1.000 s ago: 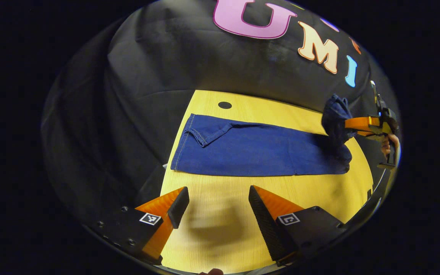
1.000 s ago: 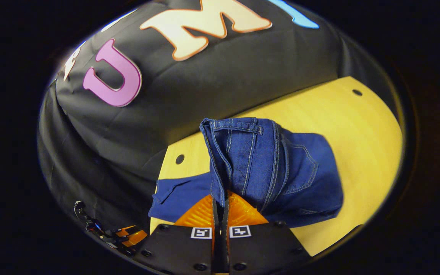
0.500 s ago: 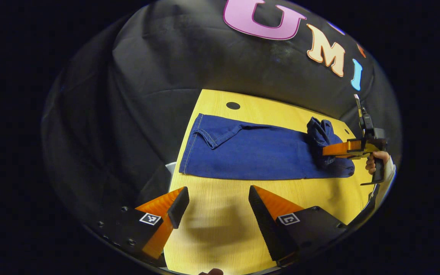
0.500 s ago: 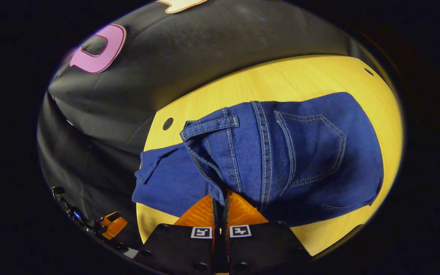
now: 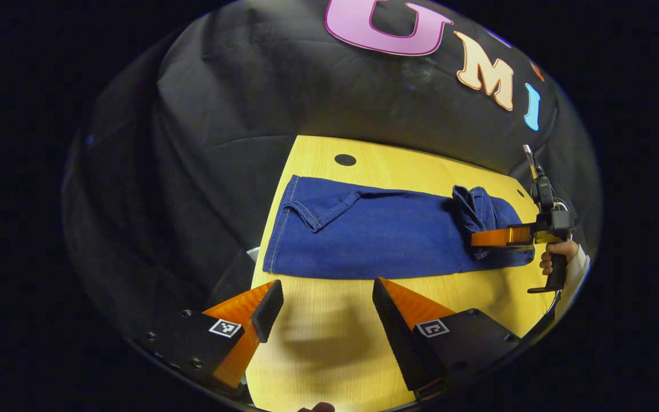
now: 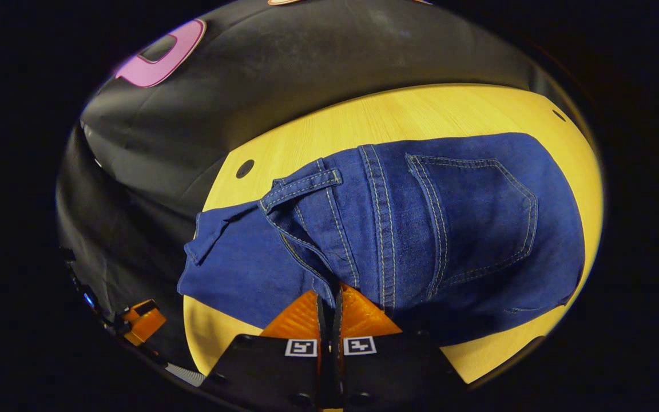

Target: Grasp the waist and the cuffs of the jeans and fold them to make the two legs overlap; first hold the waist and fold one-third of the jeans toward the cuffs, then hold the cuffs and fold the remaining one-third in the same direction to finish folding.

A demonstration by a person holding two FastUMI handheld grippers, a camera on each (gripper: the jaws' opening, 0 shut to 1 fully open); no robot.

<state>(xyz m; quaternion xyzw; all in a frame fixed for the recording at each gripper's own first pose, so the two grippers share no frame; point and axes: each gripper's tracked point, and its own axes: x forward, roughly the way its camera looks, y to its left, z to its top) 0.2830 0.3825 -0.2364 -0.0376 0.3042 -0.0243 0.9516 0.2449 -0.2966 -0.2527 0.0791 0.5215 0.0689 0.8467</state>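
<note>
Dark blue jeans (image 5: 375, 234) lie lengthwise across the yellow table (image 5: 329, 343), both legs overlapped, cuffs (image 5: 286, 223) at the left in the left gripper view. Their waist (image 5: 481, 212) is lifted and turned back over the legs, with my right gripper (image 5: 475, 237) shut on it. In the right gripper view my right gripper (image 6: 329, 297) pinches the waistband (image 6: 306, 229), and the back pocket (image 6: 472, 223) faces up. My left gripper (image 5: 325, 292) hovers open above bare table, in front of the jeans and touching nothing. It also appears as the left gripper (image 6: 141, 323) at the lower left of the right gripper view.
A black round hole (image 5: 345, 159) marks the table behind the cuffs, seen as the hole (image 6: 244, 168) in the right gripper view. The booth's black cloth wall (image 5: 306, 97) rises right behind the table. A hand (image 5: 555, 257) holds the right gripper's handle.
The right gripper has brought the waist down and over toward the cuffs, so the folded part lies lower and flatter. The left gripper has hardly moved and stays open.
</note>
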